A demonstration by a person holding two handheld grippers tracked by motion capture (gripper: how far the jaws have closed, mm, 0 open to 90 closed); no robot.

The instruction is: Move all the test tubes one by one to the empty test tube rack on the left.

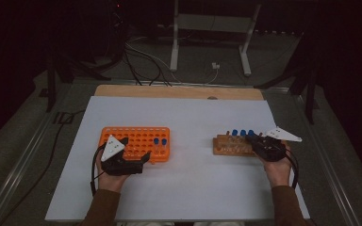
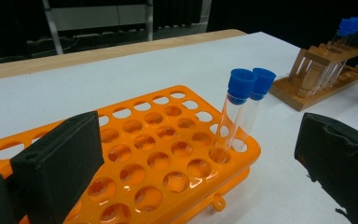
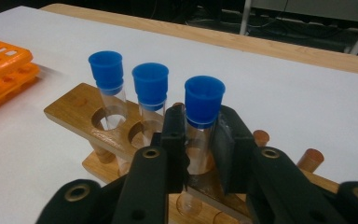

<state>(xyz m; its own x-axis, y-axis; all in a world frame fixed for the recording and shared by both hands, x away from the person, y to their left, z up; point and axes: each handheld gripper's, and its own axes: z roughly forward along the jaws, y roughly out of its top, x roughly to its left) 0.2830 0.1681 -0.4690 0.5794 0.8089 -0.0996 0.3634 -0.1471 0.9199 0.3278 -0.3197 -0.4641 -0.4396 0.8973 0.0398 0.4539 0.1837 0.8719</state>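
Clamping a blue-capped tube (image 3: 200, 121) just below its cap, the right claw (image 3: 199, 149) grips it in the wooden rack (image 3: 81, 119) near the worktop's (image 1: 193, 117) right edge. The left claw (image 1: 134, 157) gapes wide at the orange rack's (image 2: 168, 154) near edge, holding nothing.

An orange rack (image 2: 158, 154) fills the lower left and centre of the frame, with two blue-capped tubes (image 2: 240, 116) standing side by side in holes at its right corner. The left gripper (image 2: 200, 158) has its jaws spread wide at the bottom edge, one over the rack, one on the white table (image 2: 121, 79). A wooden rack (image 2: 321, 74) with blue-capped tubes sits upper right.
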